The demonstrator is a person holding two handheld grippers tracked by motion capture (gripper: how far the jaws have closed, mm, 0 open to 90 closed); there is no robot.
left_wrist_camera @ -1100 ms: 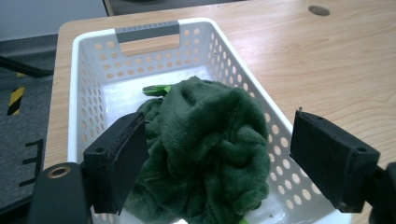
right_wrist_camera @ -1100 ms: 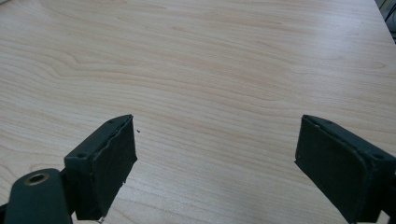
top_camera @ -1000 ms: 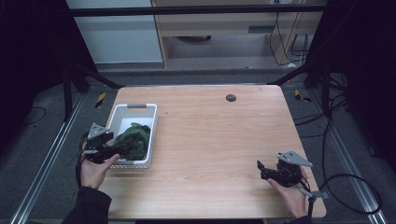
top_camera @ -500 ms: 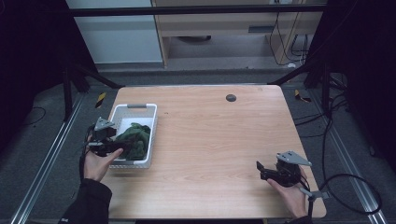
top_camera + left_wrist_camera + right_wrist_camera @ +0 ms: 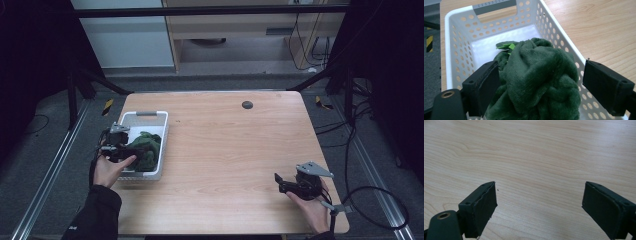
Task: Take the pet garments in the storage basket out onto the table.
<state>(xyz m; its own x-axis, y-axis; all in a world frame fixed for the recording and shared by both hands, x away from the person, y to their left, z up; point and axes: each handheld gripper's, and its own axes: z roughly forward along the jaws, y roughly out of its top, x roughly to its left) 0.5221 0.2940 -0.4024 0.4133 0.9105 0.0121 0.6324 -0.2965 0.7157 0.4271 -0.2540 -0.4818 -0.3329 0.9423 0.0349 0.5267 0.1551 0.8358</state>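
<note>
Woodgrain table (image 5: pixel 240 150): plush green cloth (image 5: pixel 536 82) (crumpled) in perforated basket (image 5: pixel 456 37).

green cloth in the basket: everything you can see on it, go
The green cloth is dark green, plush and fuzzy like fleece, crumpled into a loose mound. A small bright green tag or scrap shows at its far edge. It sits inside the white perforated basket, filling the near part and rising above the rim. The left gripper has its jaws spread on either side of the mound; one jaw looks pressed against the pile, the other stands clear.
</note>
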